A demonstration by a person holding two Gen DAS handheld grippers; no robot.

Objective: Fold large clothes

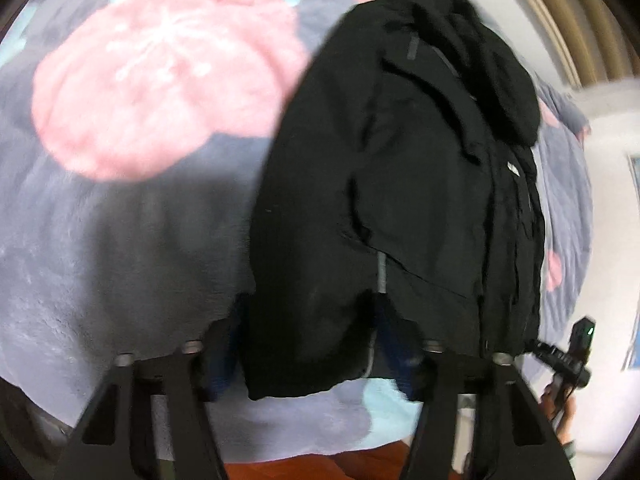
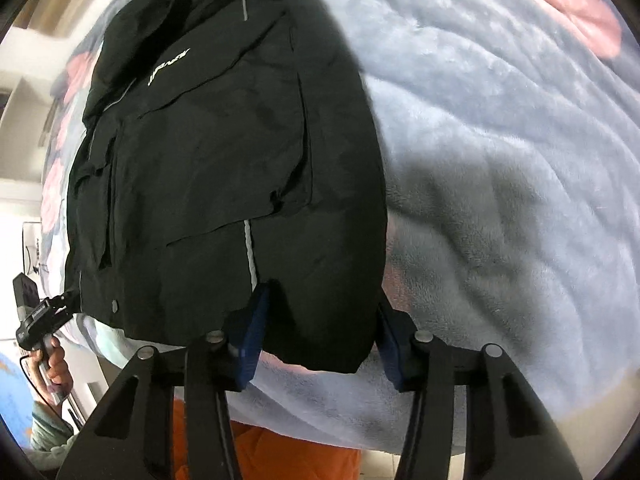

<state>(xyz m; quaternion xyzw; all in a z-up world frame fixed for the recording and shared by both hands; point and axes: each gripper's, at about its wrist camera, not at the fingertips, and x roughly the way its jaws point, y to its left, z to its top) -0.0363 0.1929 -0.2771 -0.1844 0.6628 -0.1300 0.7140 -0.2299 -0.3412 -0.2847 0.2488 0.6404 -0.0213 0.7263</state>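
The left gripper point(image 1: 308, 344) points steeply down over the near hem of a black jacket point(image 1: 400, 184); the hem's corner lies between its blue pads point(image 1: 390, 336), but blur hides whether they press, so I cannot tell if it grips. The right gripper point(image 2: 320, 332) stands the same way at the jacket's point(image 2: 224, 168) other hem corner, cloth between its pads point(image 2: 252, 332), jaws half apart; contact is unclear here too.

Only the right view shows the white chest logo point(image 2: 168, 66) clearly and the bright reflective strip point(image 2: 250, 248) running to the hem. It also shows the left hand point(image 2: 54, 364) wrapped around its tool's handle at the jacket's far corner. The left view catches the right tool at its lower right edge.

The jacket lies flat on a fleecy grey-blue blanket point(image 1: 120, 260) with large pink blooms point(image 1: 160, 76); its shell is smooth, creased, with flapped pockets and a bunched hood at the far end.
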